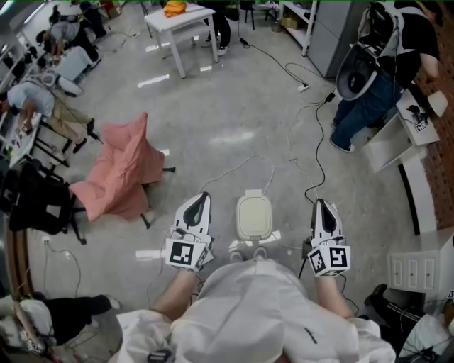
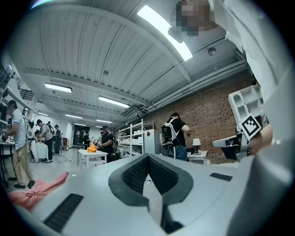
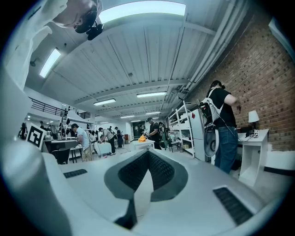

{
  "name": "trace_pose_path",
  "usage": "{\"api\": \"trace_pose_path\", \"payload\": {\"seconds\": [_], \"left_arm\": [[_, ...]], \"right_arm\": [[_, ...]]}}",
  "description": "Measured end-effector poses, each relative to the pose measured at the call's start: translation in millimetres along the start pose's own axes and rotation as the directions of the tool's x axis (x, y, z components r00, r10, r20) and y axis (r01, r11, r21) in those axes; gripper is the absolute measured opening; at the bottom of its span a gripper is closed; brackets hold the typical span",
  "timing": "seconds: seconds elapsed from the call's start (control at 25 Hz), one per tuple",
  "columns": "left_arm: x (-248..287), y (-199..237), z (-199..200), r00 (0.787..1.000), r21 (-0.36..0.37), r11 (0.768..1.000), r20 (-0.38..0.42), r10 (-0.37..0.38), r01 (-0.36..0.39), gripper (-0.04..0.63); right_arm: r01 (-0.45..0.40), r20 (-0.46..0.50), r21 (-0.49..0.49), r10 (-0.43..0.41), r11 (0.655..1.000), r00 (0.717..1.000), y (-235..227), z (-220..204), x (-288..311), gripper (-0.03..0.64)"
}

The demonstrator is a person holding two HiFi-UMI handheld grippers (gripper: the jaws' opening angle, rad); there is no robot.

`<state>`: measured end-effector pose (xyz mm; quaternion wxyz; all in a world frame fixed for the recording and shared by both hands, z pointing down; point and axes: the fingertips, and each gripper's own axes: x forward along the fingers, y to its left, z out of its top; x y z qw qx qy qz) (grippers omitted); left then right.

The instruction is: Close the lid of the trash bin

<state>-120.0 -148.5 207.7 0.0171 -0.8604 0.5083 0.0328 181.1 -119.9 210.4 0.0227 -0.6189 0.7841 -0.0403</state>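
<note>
Head view, looking steeply down. You stand over a grey floor [image 1: 234,120] with a gripper in each hand, both held level and pointing away from your body.

Your left gripper [image 1: 203,198] has its two jaws pressed together with nothing between them. In the left gripper view [image 2: 148,159] the dark pads meet along a single seam, and only the room shows beyond them.

Your right gripper [image 1: 320,204] is likewise pressed together and empty. In the right gripper view [image 3: 148,156] the pads meet at the tip.

The trash bin [image 1: 253,217] stands on the floor between the two grippers, just ahead of your body and touching neither. From above it appears as a cream rounded rectangle. Whether its lid lies fully down cannot be told from this angle.

A pink cloth [image 1: 122,170] is draped over a chair to the left of the bin, well apart from it. A white table [image 1: 186,23] carrying an orange item [image 1: 174,8] stands at the far side. A black cable [image 1: 310,135] runs across the floor toward your right gripper. A person in jeans [image 1: 376,78] stands at the upper right beside a white desk [image 1: 401,135].
</note>
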Motion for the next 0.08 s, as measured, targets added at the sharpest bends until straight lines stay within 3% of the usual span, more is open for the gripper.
{"api": "trace_pose_path", "payload": {"seconds": [0.08], "left_arm": [[1.3, 1.8, -2.1, 1.0, 0.002, 1.0, 0.0, 0.0, 0.0, 0.026]], "right_arm": [[-0.005, 0.0, -0.002, 0.005, 1.0, 1.0, 1.3, -1.6, 2.8, 0.017]]}}
